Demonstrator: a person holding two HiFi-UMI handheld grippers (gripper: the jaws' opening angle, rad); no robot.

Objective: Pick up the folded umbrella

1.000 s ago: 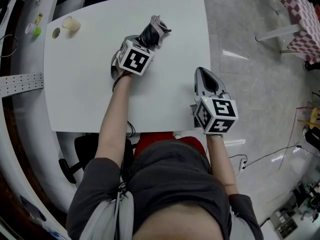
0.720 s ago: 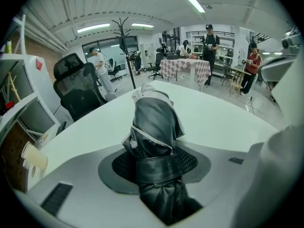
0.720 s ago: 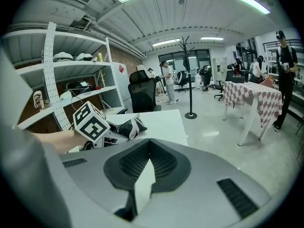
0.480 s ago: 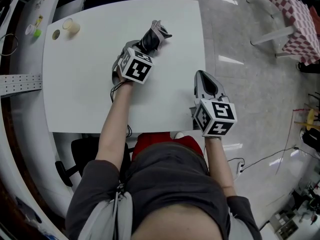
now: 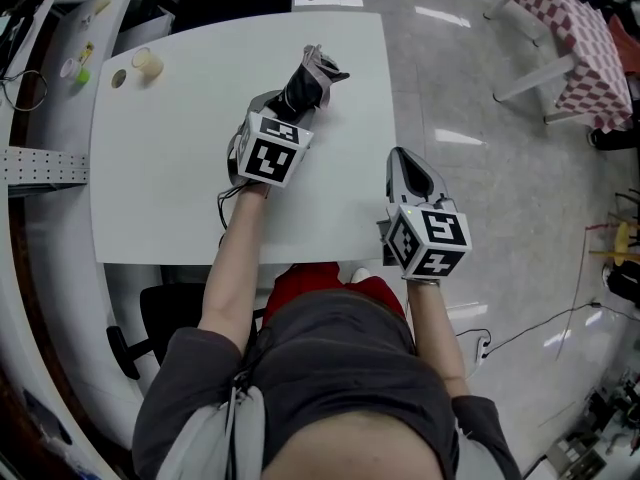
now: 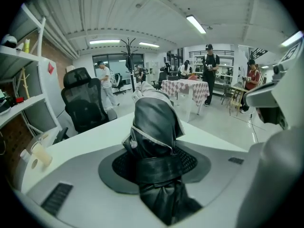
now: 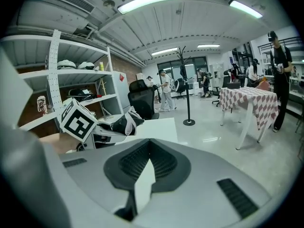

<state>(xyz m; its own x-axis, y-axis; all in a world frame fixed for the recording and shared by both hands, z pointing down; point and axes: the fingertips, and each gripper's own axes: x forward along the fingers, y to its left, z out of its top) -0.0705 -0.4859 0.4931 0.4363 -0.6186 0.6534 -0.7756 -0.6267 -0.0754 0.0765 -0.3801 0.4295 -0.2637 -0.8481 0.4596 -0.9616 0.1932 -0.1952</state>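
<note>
Already my left gripper (image 5: 285, 106), jaws just closed in, clamps the folded umbrella (image 5: 312, 76), seemingly lifted above the table's (image 5: 160, 168) far side. Only raising it clear remains. Right gripper (image 5: 402, 158) sits closed, empty, at the table's near corner.

Left gripper (image 6: 156, 171): fingers (image 6: 78, 180), just closing, clamp black folded umbrella (image 6: 154, 127), tip toward 12 o'clock. White bench (image 6: 90, 139) beyond. Office chair (image 6: 84, 103) at 10 o'clock.
</note>
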